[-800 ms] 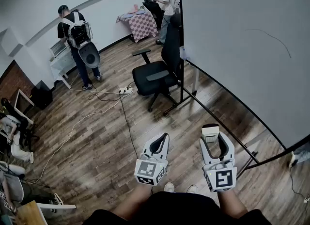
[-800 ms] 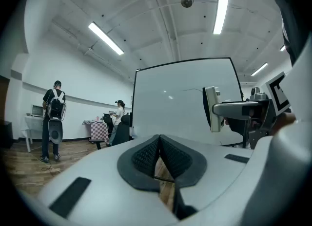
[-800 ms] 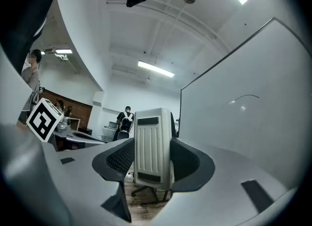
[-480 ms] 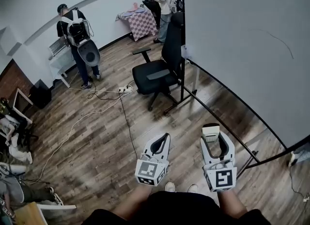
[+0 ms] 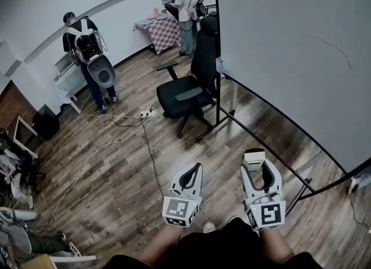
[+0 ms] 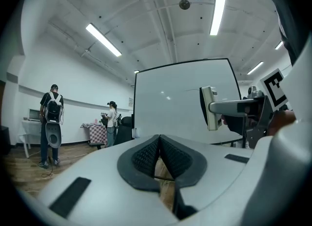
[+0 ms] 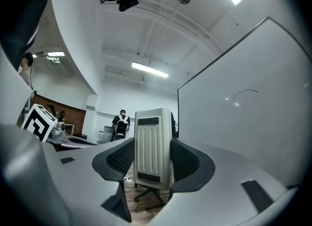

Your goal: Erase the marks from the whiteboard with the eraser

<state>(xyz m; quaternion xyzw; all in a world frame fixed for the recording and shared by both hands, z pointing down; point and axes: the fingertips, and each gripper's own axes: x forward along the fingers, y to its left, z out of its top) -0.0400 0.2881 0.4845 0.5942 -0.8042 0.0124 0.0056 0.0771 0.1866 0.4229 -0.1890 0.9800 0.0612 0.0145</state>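
Note:
A large whiteboard (image 5: 290, 47) on a black stand fills the right of the head view, with a thin curved dark mark (image 5: 336, 47) near its upper right. The mark (image 7: 243, 92) also shows in the right gripper view. My right gripper (image 5: 255, 166) is shut on a white ribbed eraser (image 7: 153, 144), held upright between the jaws, well short of the whiteboard (image 7: 253, 108). The eraser (image 5: 253, 159) sticks out past the jaw tips. My left gripper (image 5: 191, 174) hangs beside it, shut and empty, its pads (image 6: 146, 156) meeting over bare floor.
A black office chair (image 5: 188, 91) stands by the board's left post. Cables and a power strip (image 5: 148, 112) lie on the wooden floor. Two people (image 5: 87, 53) stand farther off, one near a checked table (image 5: 159, 27). Furniture (image 5: 17, 163) lines the left edge.
The view has shifted slightly; both grippers sit a little lower in frame. The two people in the background have moved a bit to the left. The eraser stays gripped.

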